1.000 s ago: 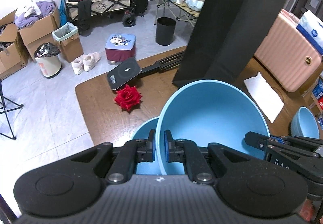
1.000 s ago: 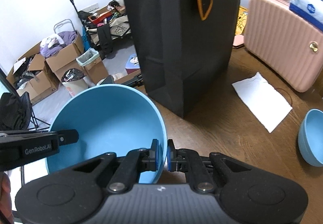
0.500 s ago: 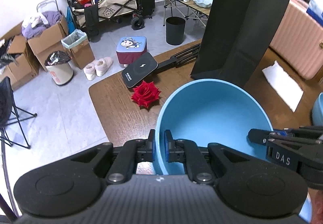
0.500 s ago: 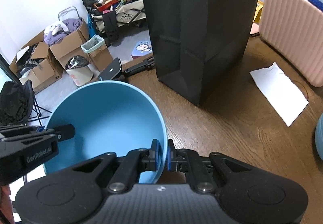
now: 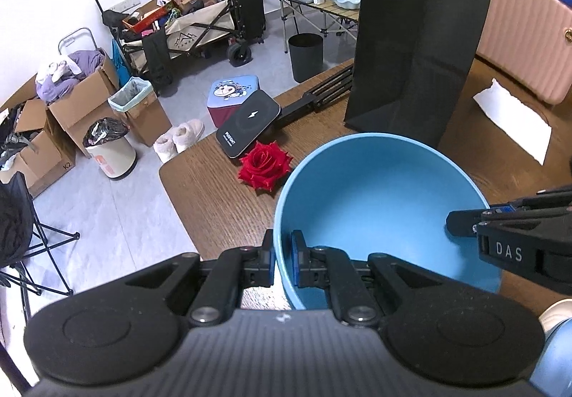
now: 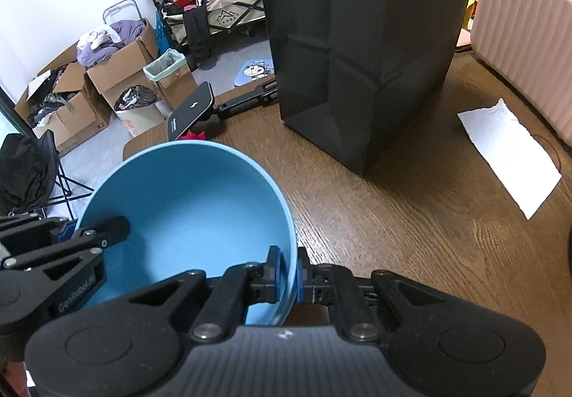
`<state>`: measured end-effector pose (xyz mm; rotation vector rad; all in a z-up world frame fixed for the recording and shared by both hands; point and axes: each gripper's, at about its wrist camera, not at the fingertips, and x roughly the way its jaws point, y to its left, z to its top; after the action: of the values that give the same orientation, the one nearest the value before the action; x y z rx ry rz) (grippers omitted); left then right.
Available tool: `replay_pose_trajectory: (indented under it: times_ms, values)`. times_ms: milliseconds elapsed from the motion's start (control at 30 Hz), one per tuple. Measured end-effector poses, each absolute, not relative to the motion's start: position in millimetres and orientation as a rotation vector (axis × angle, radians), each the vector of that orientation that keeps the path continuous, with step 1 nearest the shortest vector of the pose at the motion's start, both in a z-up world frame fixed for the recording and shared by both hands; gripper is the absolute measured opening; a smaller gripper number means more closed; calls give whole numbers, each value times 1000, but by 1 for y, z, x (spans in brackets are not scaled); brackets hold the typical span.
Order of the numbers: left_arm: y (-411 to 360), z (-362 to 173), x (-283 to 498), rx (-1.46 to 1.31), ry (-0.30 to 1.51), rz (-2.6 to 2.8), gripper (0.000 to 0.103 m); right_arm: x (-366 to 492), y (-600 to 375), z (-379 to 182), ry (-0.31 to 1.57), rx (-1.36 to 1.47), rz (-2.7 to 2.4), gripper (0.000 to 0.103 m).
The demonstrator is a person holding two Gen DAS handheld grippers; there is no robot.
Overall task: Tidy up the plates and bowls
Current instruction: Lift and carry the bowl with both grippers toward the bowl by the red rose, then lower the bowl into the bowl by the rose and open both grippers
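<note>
Bowl-carrying is the step in hand: one blue bowl (image 5: 379, 207) is gripped from both sides, low in each wrist view, over the near part of the brown table (image 6: 411, 218). The left gripper (image 5: 283, 259) is clamped on the rim at the lower centre of its frame, one pad outside the wall and one inside, while the right gripper (image 6: 289, 271) is pinched onto the opposite rim in the same way. Whether the bowl's base touches the wood, or sits on another bowl, cannot be told, since the bowl hides what lies under it. A red rose (image 5: 265, 165) lies just beyond the bowl toward the upper left, and a black paper bag (image 6: 361, 50) stands behind it. Next, I judge, the bowl must be settled level on its resting place before both grips let go together.
</note>
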<state>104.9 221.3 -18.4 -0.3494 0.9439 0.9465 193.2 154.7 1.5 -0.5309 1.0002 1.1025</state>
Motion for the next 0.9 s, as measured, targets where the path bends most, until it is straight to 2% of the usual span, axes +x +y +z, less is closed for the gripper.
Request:
replay_pose_trajectory:
  times_ms: [900]
  values:
    - [212, -40, 111, -207, 981, 916, 12, 184, 158, -15, 945, -607, 1093, 10]
